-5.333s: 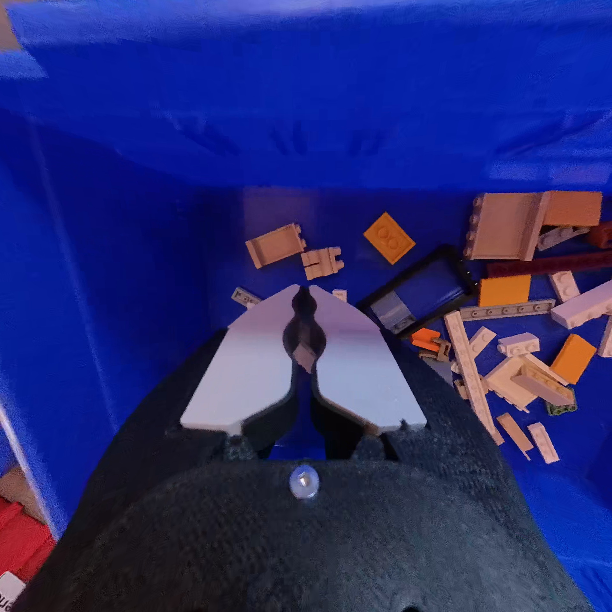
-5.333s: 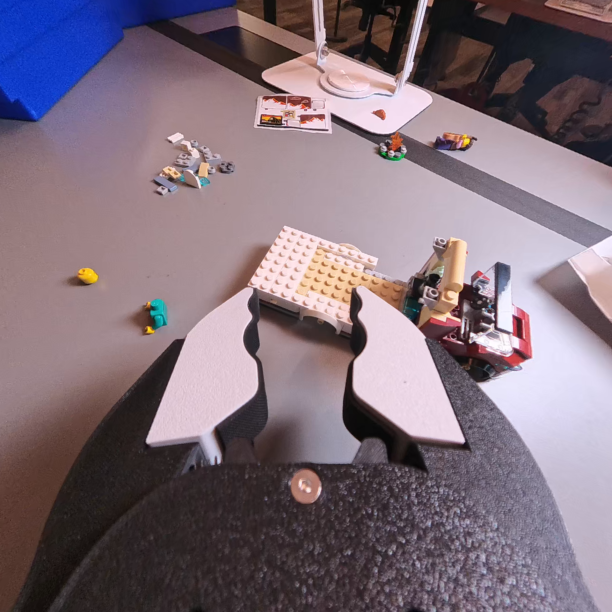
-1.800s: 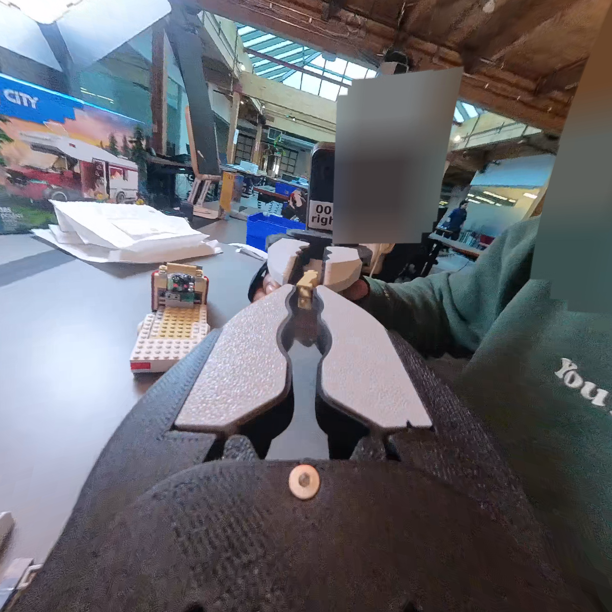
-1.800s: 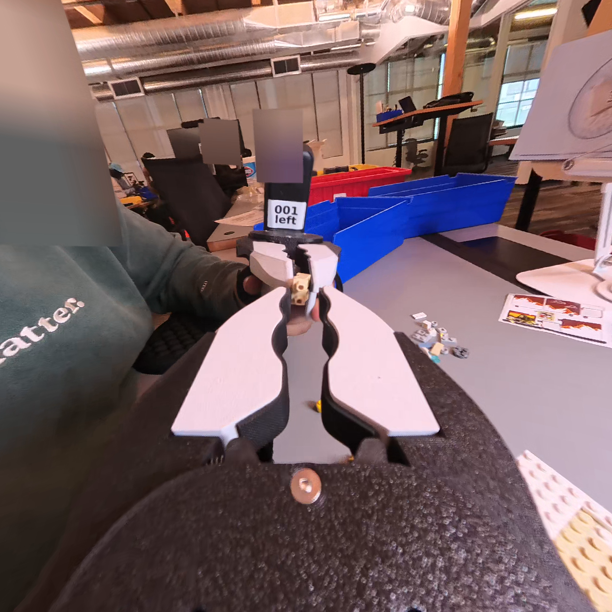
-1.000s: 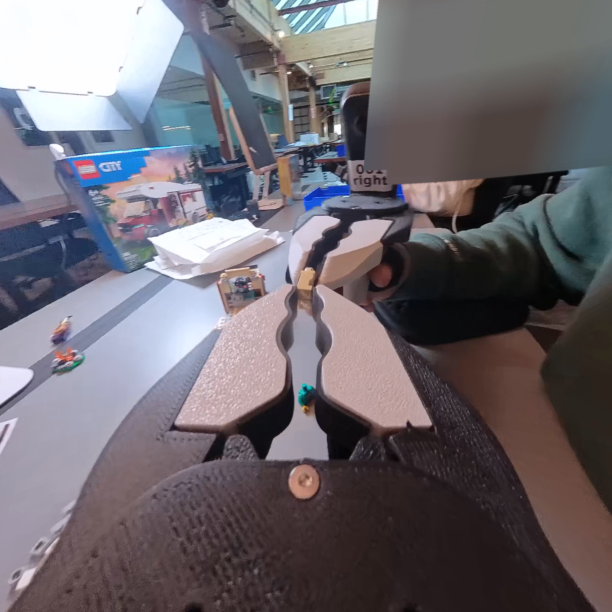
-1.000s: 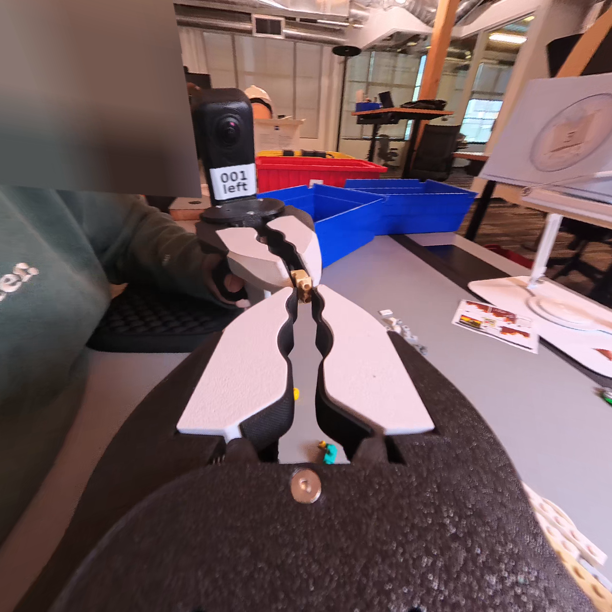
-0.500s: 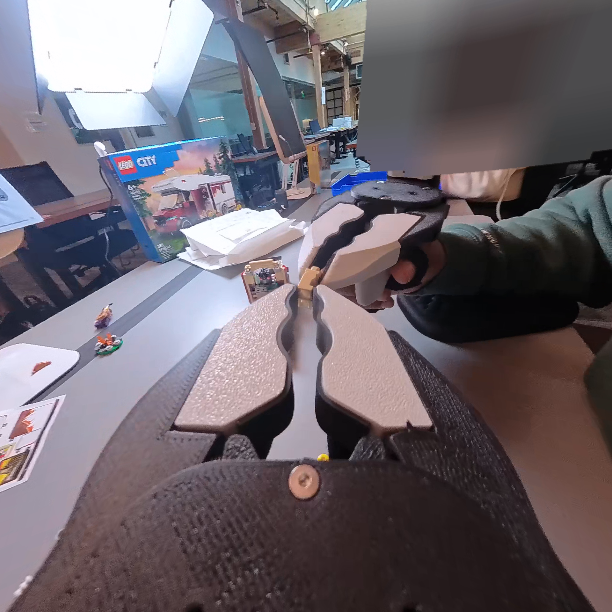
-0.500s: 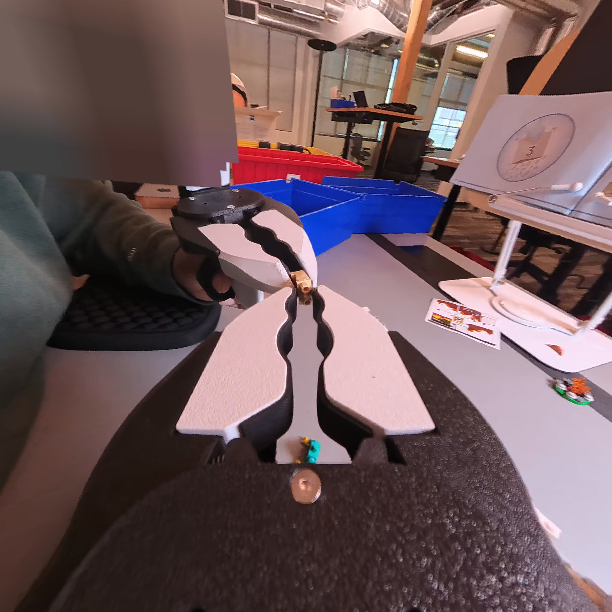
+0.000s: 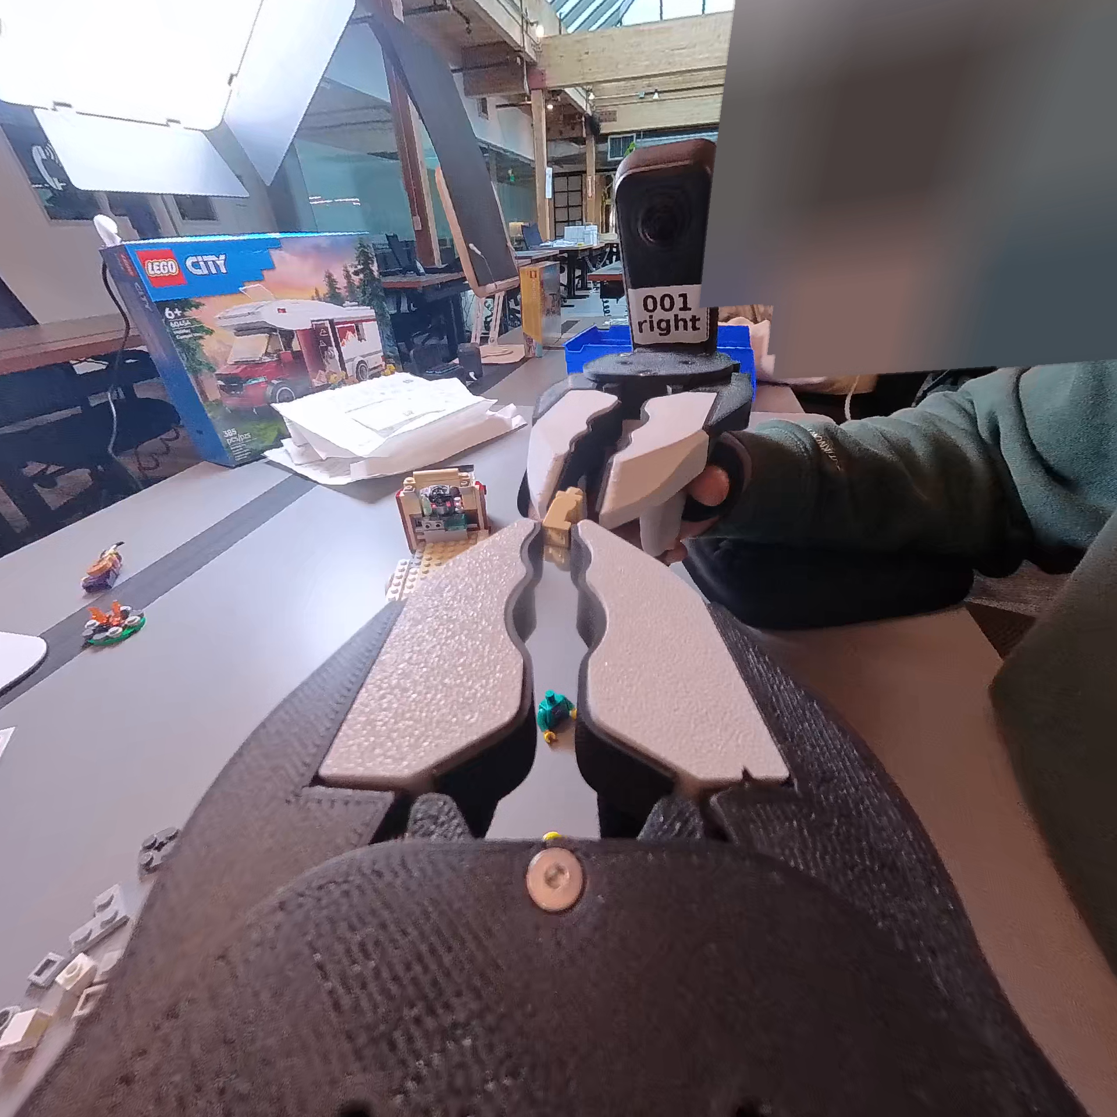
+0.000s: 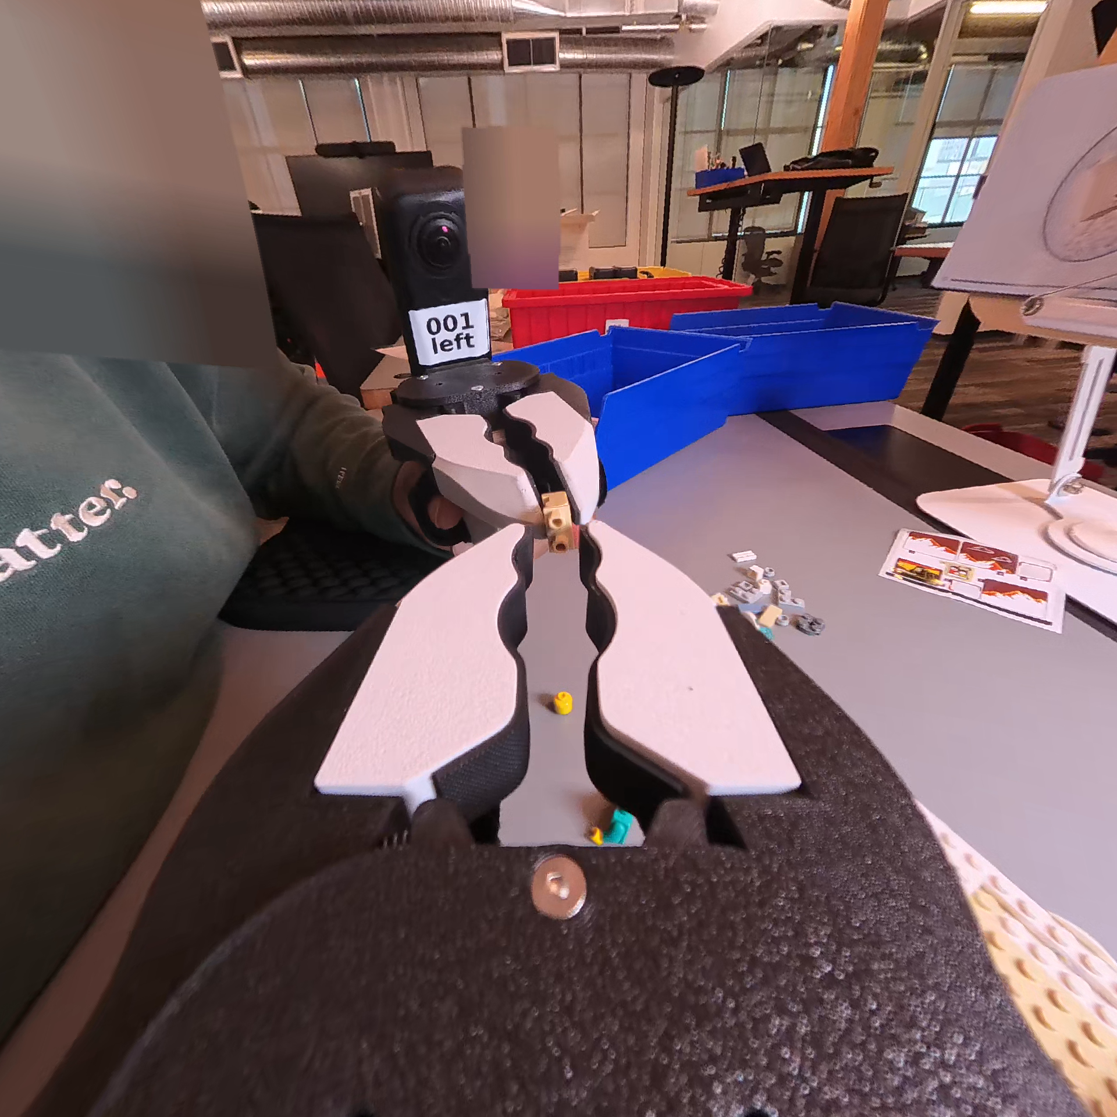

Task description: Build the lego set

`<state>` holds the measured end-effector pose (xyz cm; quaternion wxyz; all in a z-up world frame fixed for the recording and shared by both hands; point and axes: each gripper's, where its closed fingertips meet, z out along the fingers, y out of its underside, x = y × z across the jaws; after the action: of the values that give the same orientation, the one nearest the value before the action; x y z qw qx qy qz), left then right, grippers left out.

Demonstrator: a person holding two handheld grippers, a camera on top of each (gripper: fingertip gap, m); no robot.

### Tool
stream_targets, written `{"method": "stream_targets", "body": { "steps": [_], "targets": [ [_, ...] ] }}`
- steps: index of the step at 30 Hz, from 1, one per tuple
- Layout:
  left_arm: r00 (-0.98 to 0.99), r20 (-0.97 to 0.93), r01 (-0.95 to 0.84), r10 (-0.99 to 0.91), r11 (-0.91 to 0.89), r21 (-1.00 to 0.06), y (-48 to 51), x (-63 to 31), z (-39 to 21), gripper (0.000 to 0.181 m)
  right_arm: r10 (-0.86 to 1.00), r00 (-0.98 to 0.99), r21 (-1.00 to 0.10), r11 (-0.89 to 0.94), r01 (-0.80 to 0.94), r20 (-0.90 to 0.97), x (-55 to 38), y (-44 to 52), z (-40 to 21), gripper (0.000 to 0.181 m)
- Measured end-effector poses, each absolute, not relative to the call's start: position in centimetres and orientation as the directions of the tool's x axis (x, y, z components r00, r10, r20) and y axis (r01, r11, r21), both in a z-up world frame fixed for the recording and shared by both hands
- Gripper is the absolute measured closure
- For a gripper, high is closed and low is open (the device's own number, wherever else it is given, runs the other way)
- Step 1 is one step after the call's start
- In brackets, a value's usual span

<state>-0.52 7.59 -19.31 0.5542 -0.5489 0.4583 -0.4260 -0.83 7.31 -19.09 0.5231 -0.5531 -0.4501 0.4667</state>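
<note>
Both our left gripper (image 9: 555,532) and right gripper (image 10: 556,532) pinch one tan brick (image 10: 556,521) tip to tip above the table (image 10: 906,695), presumably for a handover

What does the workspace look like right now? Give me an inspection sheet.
Surface: grey table.
Job's things: tan piece pinched at both grippers' tips; camper build on the table.
Clutter: loose grey bits, sticker sheet, teal torso, yellow stud.
Grippers: left gripper and right gripper both shut on the piece.
Cables: nothing seen.
Surroundings: set box, blue bins.
</note>
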Motion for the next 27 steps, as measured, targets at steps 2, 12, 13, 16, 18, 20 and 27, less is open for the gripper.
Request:
{"method": "stream_targets", "body": {
  "steps": [2, 12, 13, 16, 18, 20, 27],
  "targets": [
    [0.207, -0.048, -0.037, -0.977, 0.041, -0.998, 7.4, -0.4, -19.4, 0.173, 0.986, 0.156, -0.998, -0.054, 0.021, -0.050, -1.0, 7.3, -19.3, 0.173],
    [0.097, -0.105, -0.036, -0.990, 0.102, -0.994, 5.7, -0.1, -19.5, 0.164, 0.993, 0.031, -0.993, -0.114, 0.009, -0.114, -0.7, 6.0, -19.2, 0.173],
    [0.092, -0.105, -0.037, -0.990, 0.102, -0.994, 5.6, -0.1, -19.5, 0.164, 0.992, 0.024, -0.992, -0.122, 0.004, -0.122, -0.7, 6.0, -19.2, 0.173],
    [0.087, -0.097, -0.030, -0.991, 0.095, -0.995, 5.6, -0.1, -19.5, 0.169, 0.990, 0.006, -0.990, -0.140, 0.002, -0.140, -0.7, 5.8, -19.2, 0.173],
    [0.086, -0.090, -0.027, -0.992, 0.088, -0.996, 5.6, -0.2, -19.5, 0.172, 0.990, 0.004, -0.990, -0.140, 0.007, -0.140, -0.8, 5.8, -19.3, 0.173],
    [0.080, -0.076, -0.027, -0.994, 0.074, -0.997, 5.7, -0.2, -19.6, 0.172, 0.990, 0.007, -0.990, -0.140, 0.013, -0.140, -0.8, 5.8, -19.4, 0.173],
    [0.130, -0.067, -0.057, -0.989, 0.061, -0.997, 6.5, -0.2, -20.0, 0.173, 0.991, 0.072, -0.993, -0.114, 0.035, -0.111, -0.8, 6.6, -19.7, 0.173]
  ]
}}
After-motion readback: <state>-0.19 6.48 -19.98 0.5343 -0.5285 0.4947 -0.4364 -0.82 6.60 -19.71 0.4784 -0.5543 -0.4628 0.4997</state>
